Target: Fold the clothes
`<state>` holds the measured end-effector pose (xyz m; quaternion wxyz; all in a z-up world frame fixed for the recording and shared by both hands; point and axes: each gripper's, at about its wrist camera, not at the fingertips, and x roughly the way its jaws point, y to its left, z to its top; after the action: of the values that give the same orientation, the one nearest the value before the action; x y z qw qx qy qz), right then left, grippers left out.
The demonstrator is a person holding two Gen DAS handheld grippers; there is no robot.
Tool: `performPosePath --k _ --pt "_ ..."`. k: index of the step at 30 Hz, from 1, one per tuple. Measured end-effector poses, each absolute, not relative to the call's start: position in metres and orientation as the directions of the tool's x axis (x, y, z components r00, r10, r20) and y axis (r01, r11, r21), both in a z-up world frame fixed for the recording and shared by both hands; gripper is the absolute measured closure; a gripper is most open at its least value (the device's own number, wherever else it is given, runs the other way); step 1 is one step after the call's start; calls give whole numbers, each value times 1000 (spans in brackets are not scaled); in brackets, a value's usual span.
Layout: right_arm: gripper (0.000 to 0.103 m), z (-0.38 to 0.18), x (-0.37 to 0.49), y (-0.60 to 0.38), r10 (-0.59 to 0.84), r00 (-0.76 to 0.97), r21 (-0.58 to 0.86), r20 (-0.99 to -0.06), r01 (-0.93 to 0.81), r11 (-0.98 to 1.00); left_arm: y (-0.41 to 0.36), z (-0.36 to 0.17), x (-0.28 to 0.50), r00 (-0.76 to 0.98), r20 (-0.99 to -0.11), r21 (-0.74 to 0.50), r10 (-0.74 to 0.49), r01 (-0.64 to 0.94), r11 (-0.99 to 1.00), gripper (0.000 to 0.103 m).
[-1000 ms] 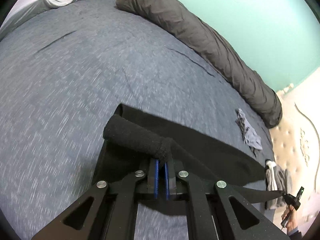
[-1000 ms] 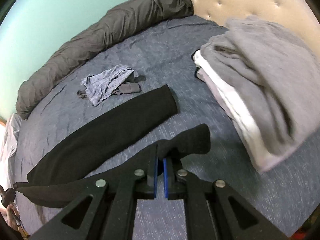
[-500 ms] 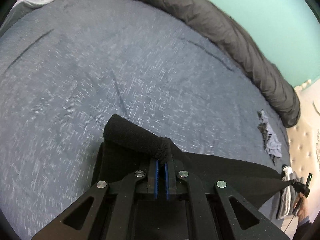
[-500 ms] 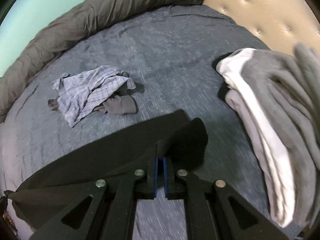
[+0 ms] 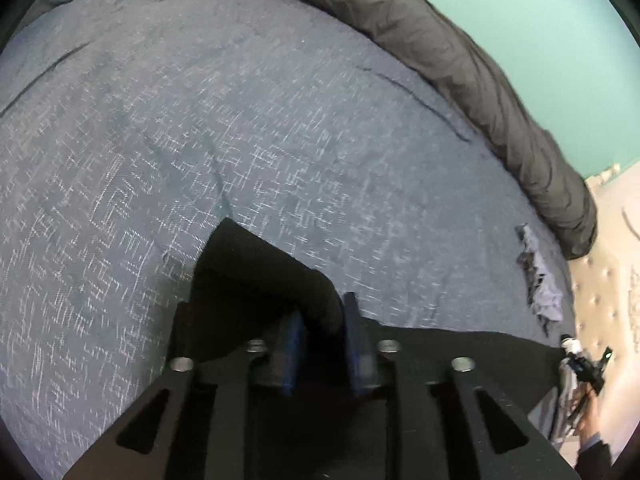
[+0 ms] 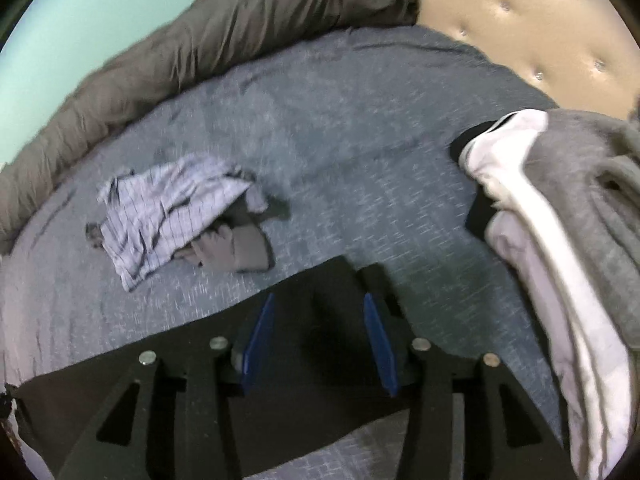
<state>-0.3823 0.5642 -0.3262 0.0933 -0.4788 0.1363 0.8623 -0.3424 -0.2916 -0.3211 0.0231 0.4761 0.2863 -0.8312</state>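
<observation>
Black garment [image 5: 256, 280], left wrist view: lies on the blue-grey bedspread [image 5: 200, 120] at lower centre, one folded end rising toward frame centre, the rest running off to the right edge. Left gripper [image 5: 322, 318] part-open, blue pads slightly apart, a fold of the black cloth between them; whether it is gripped, cannot tell. Dark grey rolled duvet [image 5: 460, 64] along upper right.

Right wrist view: black garment [image 6: 312, 292] flat across the lower frame, directly under and between the fingers. Right gripper [image 6: 318, 312] wide open, holding nothing. Plaid shirt [image 6: 168, 208], crumpled, left of centre. Grey-and-white clothes pile [image 6: 560, 216] at right. Tufted headboard [image 6: 520, 20] upper right.
</observation>
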Motion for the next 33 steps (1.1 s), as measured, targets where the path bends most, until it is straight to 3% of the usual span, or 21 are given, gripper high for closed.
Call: performPosePath --k 1,2,14,20,26,27,29,33 --pt "55 -322 -377 569 31 -541 155 -840 -296 -943 -293 -316 -337 -552 -808 -435 206 322 -841 24" --pt "54 -320 -369 572 39 -557 156 -829 -298 -942 -295 -313 -333 -553 -812 -416 189 321 -851 19" --pt "41 -356 -307 593 -61 -604 308 -795 -315 -898 -305 -306 -269 -577 -805 -391 138 341 -855 19" --pt "40 -383 -307 598 -119 -609 400 -784 -350 -847 -294 -320 -249 -602 -787 -406 137 338 -849 19" --pt "40 -397 -322 595 -91 -625 393 -775 -365 -844 -282 -333 -229 -627 -767 -422 136 334 -843 19" --pt "43 -398 -323 593 -73 -623 369 -779 -362 -856 -283 -334 -228 -626 -768 -420 134 334 -844 19" --pt "74 -394 -323 590 -46 -635 336 -772 -346 -876 -283 -335 -227 -624 -770 -413 131 331 -848 19" --pt "90 -377 -319 584 -20 -664 304 -748 -316 -899 -286 -337 -222 -622 -770 -427 143 334 -840 19"
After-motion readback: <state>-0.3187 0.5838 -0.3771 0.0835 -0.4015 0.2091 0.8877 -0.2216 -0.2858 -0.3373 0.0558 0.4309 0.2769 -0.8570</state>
